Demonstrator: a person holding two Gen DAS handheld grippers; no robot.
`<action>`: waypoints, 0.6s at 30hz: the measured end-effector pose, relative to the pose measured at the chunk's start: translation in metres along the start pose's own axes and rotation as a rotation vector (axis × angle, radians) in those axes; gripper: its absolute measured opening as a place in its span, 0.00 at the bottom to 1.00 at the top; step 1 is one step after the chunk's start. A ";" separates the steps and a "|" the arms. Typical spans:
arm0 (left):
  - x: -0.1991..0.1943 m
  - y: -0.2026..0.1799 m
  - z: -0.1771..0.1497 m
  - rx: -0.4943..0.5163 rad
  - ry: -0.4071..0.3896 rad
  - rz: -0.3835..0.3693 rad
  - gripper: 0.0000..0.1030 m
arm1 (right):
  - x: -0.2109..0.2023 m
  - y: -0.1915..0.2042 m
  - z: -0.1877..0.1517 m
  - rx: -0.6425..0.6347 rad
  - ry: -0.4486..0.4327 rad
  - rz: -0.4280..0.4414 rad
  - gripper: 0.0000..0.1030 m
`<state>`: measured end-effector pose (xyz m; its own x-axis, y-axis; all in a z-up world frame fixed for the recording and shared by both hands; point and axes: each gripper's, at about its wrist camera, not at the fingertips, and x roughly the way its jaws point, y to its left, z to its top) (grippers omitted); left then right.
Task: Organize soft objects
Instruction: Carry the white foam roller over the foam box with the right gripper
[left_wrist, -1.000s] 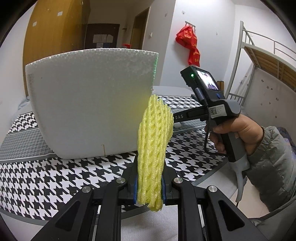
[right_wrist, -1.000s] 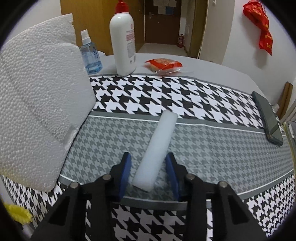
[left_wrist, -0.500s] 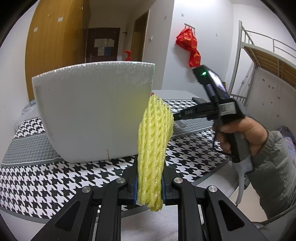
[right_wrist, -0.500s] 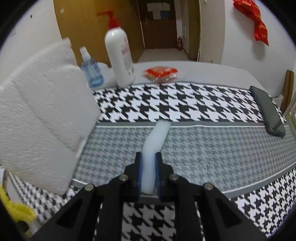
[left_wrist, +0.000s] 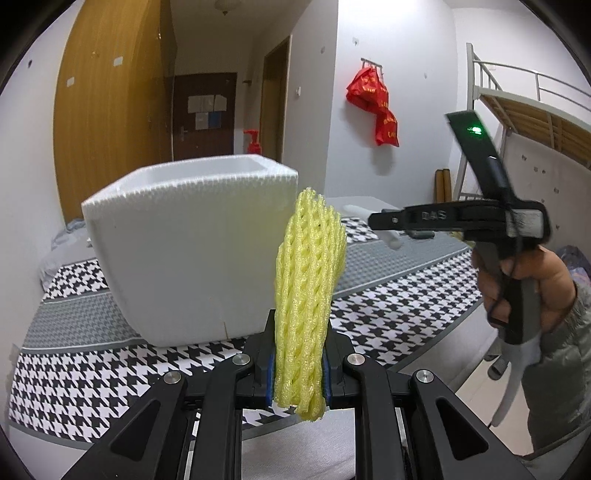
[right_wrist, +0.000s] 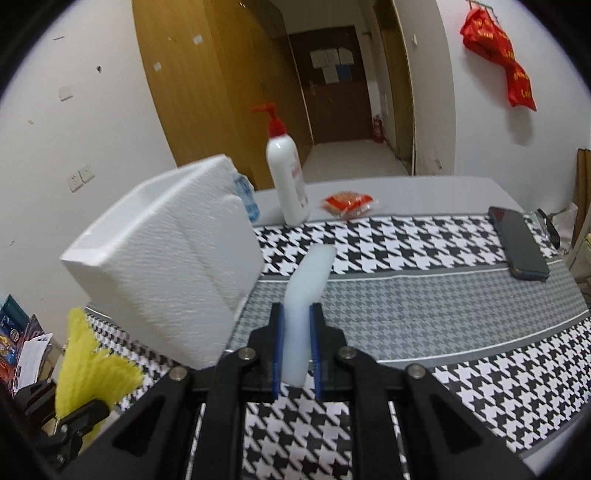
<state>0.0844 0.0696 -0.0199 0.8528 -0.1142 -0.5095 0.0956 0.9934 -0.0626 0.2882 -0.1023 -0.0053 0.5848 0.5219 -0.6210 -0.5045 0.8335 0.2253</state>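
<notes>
**Lin:** Foam pieces, how far are we with them?

**Omar:** Both are picked up, none is put away, I think. The left gripper (left_wrist: 298, 363) has its jaws clamped on the yellow foam net (left_wrist: 308, 280). The net stands upright between the pads and sticks out above them and a little below them.

**Lin:** And the right gripper (right_wrist: 295, 354)?

**Omar:** Its jaws were closing a moment ago and are now pressed on the white foam stick (right_wrist: 303, 295). The stick runs forward from between the pads, bends a little, and its far end seems clear of the checked cloth (right_wrist: 424, 314).

**Lin:** Where should they go?

**Omar:** My guess is the white foam box (left_wrist: 192, 251). It stands on the cloth just ahead of the left jaws, a bit to their left, and ahead-left of the right jaws. I see only a little of the inside near its rim, so I cannot say if something is in it.

**Lin:** So what is left?

**Omar:** To carry both pieces over the rim and let go.

**Lin:** Count, please.

**Omar:** One net, one stick, one box. Beyond the right jaws: one pump bottle (right_wrist: 287, 181), one spray bottle (right_wrist: 245, 199) half hidden by the box, one red packet (right_wrist: 349, 204), one phone (right_wrist: 519, 248).
</notes>
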 end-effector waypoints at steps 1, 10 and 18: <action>-0.002 0.001 0.002 0.000 -0.007 0.001 0.19 | -0.006 0.002 -0.001 -0.005 -0.012 0.002 0.16; -0.015 0.000 0.014 0.005 -0.056 0.004 0.19 | -0.050 0.017 -0.010 -0.044 -0.121 0.008 0.16; -0.024 -0.002 0.026 0.013 -0.085 -0.009 0.19 | -0.079 0.028 -0.018 -0.063 -0.196 0.025 0.16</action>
<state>0.0771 0.0707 0.0144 0.8924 -0.1231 -0.4341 0.1098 0.9924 -0.0557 0.2162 -0.1238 0.0362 0.6808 0.5729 -0.4564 -0.5558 0.8099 0.1876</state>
